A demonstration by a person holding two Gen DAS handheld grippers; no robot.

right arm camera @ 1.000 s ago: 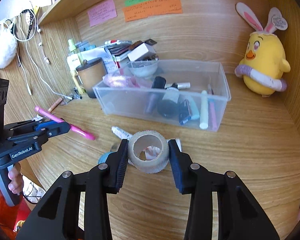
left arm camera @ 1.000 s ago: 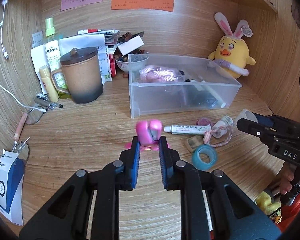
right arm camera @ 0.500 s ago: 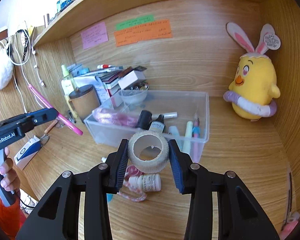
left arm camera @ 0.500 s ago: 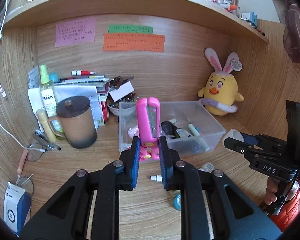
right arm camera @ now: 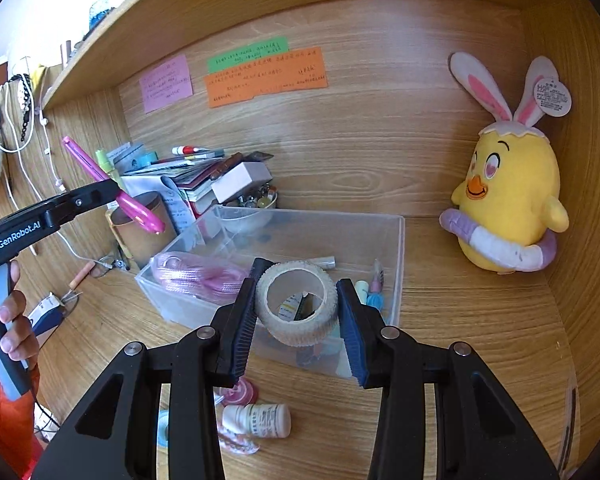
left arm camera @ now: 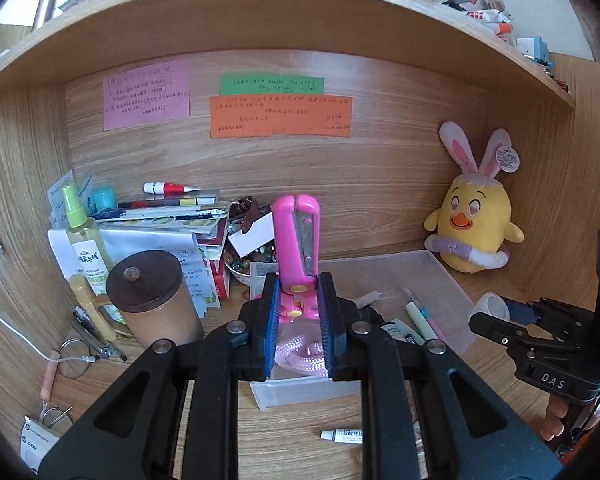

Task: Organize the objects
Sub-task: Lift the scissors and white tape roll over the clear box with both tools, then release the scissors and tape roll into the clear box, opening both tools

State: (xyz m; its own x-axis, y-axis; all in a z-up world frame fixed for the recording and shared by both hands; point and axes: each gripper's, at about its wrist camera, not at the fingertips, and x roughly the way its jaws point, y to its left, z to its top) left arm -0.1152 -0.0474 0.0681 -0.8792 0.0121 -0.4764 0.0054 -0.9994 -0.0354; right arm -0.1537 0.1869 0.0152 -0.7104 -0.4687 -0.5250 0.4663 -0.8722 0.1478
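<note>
**Both grippers loaded above the clear bin**

Between the jaws of the left gripper [left arm camera: 299, 312] sits a pair of pink scissors [left arm camera: 296, 252], pinched near the handle end with the blades standing upright above the blue pads [left arm camera: 271, 320]; the jaws are closed down narrow on it. Directly below and behind them lies the clear plastic bin [left arm camera: 440, 280], with a coil of pink cord [left arm camera: 300, 354] in its near end and a few pens [left arm camera: 420, 316] further right.

Over on the right gripper [right arm camera: 298, 314], the jaws are spread wide and clamped on a roll of beige tape [right arm camera: 296, 304], its open core facing the camera. The roll hangs over the near wall of the same bin [right arm camera: 396, 264], clear of the table. Pink cord [right arm camera: 196, 280] fills the bin's left part as this view shows it.

On the table [right arm camera: 460, 344] in front of the bin lie a small white bottle [right arm camera: 260, 420] on its side and a pink-and-white round piece [right arm camera: 240, 394] just beside it. From the left wrist view, a small white tube [left arm camera: 342, 435] lies on the table near the bin.

Left of the bin stands a brown lidded mug [left arm camera: 152, 296], with a green spray bottle [left arm camera: 82, 236] and stacked papers behind it. A yellow plush chick with rabbit ears [right arm camera: 508, 196] sits against the back corner to the right. Pink, green and orange notes [left arm camera: 280, 116] are stuck on the back wall.
</note>
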